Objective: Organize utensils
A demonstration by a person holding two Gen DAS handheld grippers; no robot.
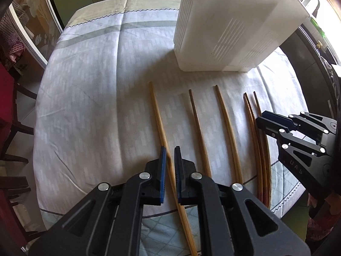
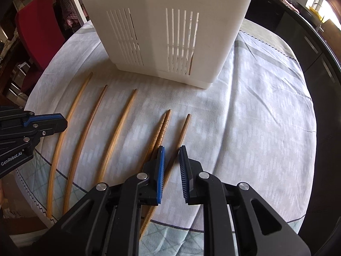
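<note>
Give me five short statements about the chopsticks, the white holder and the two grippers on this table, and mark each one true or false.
1. Six chopsticks lie on the tablecloth. True.
2. The white holder lies tipped on its side. False: it stands upright behind the chopsticks.
3. The left gripper is over the leftmost chopstick, which passes between its fingers. True.
4. The right gripper is over the middle of the row. False: it straddles the rightmost chopstick.
5. All the chopsticks lie evenly spaced. False: two patterned chopsticks lie side by side, close together.
</note>
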